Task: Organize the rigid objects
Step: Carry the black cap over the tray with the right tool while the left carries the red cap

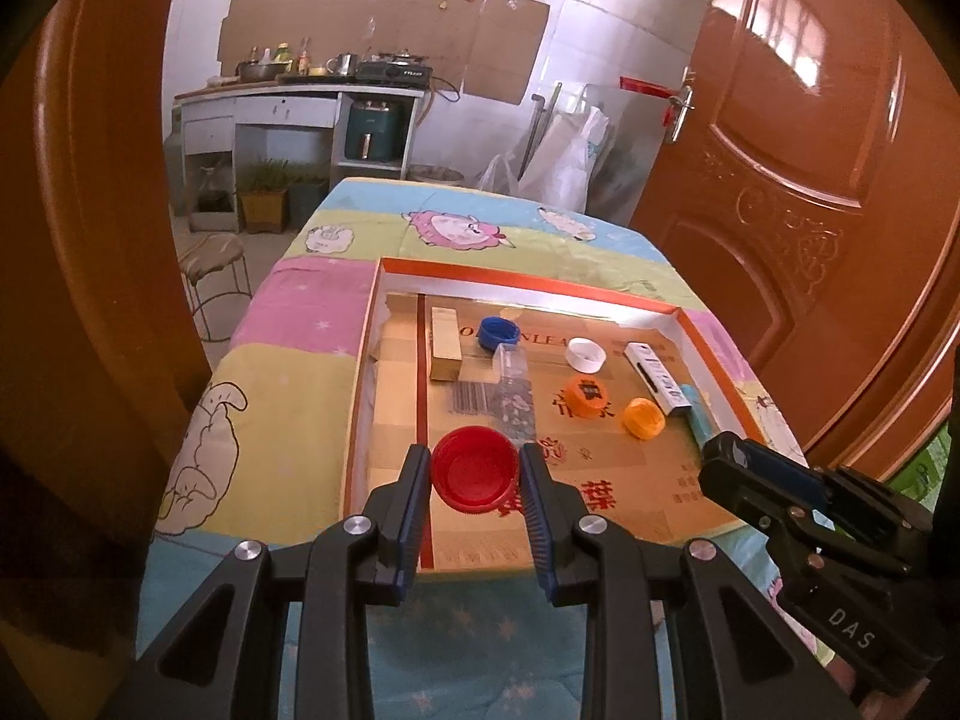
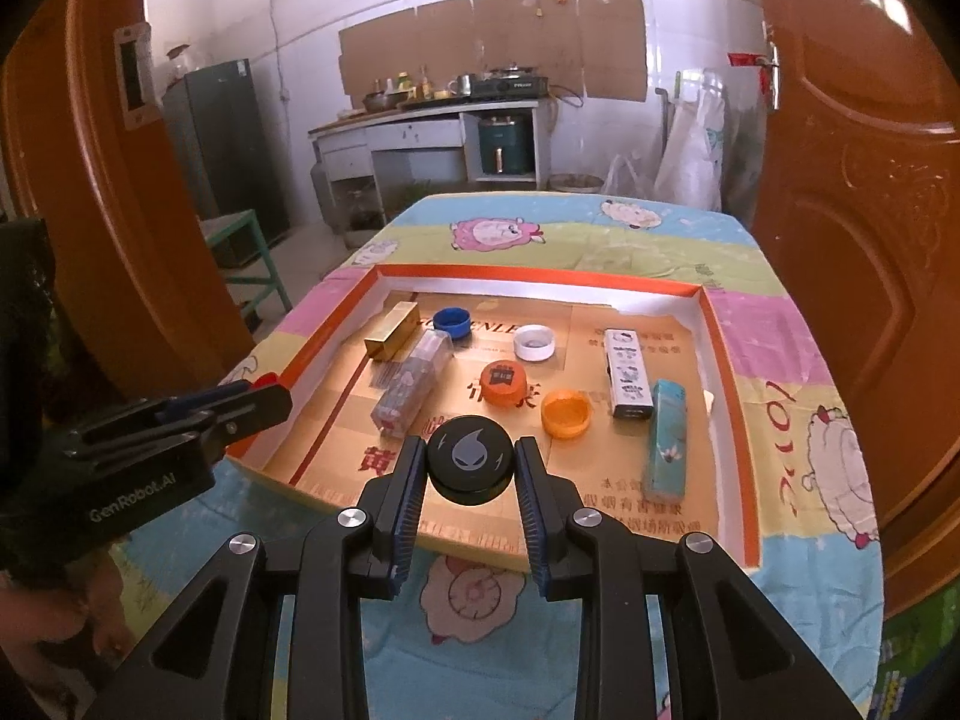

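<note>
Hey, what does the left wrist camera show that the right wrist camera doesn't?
Only the left wrist view: the left tongs shut on a red cap, and a round stool beside the table.

Only the right wrist view: the right tongs shut on a black cap, plus a dark fridge and a green-legged stool.

Both: the orange-rimmed tray holding a blue cap, white cap, two orange caps and a gold box.
</note>
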`<state>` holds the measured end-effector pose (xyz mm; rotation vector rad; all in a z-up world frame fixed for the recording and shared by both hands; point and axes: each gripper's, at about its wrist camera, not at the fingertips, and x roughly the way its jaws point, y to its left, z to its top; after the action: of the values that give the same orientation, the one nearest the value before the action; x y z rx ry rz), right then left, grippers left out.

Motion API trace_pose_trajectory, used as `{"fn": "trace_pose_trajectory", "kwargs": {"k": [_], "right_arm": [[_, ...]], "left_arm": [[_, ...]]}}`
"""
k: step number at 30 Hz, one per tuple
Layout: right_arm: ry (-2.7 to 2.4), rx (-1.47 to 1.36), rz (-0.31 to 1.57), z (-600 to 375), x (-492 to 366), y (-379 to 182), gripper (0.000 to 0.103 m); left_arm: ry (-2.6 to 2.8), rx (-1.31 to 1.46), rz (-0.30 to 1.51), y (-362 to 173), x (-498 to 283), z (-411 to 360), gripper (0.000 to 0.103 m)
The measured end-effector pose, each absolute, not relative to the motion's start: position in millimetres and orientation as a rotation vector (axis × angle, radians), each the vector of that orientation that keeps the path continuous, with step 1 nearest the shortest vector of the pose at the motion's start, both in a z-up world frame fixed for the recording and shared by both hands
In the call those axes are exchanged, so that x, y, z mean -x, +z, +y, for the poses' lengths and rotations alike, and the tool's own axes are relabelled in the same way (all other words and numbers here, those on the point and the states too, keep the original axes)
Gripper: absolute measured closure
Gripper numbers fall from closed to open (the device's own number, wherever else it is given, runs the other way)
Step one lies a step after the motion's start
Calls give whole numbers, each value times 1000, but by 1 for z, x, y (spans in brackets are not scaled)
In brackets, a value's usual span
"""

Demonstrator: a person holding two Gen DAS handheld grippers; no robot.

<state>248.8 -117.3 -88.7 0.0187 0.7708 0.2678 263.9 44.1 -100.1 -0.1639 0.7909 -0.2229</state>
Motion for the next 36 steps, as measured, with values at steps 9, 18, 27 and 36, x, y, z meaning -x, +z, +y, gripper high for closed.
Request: {"fn": "trace_pose_trajectory", "kwargs": {"k": [9,18,27,36], "right_arm": [[273,-32,802,-120,-273,-101,73],[278,-32,826,-121,-295,-110,73],[287,-18,861,-117,-310,-120,73],[295,-2,886,-112,-318,-127,73]], "left_arm": [[-210,161,816,-110,-284,42,73],[-197,158,827,-115,-301,42,73],[-193,159,849,-123,-314,43,73],[-175,153,875,-130,-323,44,73]]}}
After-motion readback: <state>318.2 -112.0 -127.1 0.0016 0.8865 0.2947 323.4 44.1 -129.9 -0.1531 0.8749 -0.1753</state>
